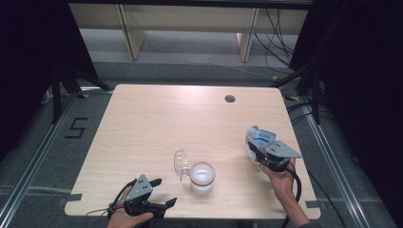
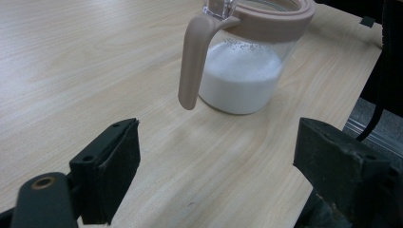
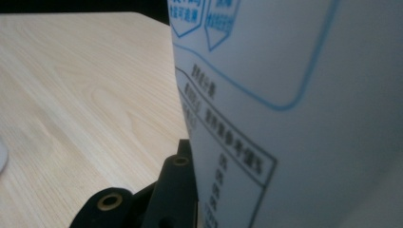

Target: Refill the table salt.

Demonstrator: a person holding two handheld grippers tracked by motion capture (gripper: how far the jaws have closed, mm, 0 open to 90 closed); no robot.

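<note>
At the table's near edge the left gripper [image 1: 159, 192] rests with its jaws spread wide and nothing between them. Just beyond it stands a clear plastic jug [image 1: 202, 177] with a beige rim and handle, holding white powder, its transparent lid [image 1: 181, 163] flipped open. Farther right, the right gripper [image 1: 259, 154] clamps a white pouch with blue print [image 1: 260, 137] above the light wooden table [image 1: 157, 118].

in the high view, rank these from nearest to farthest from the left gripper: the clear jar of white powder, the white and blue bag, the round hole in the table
1. The clear jar of white powder, with its lid flipped open, sits just right of the left gripper, near the table's front edge.
2. The white and blue bag, clamped in the right gripper, is at the right side.
3. The round hole in the table is at the far right.
</note>
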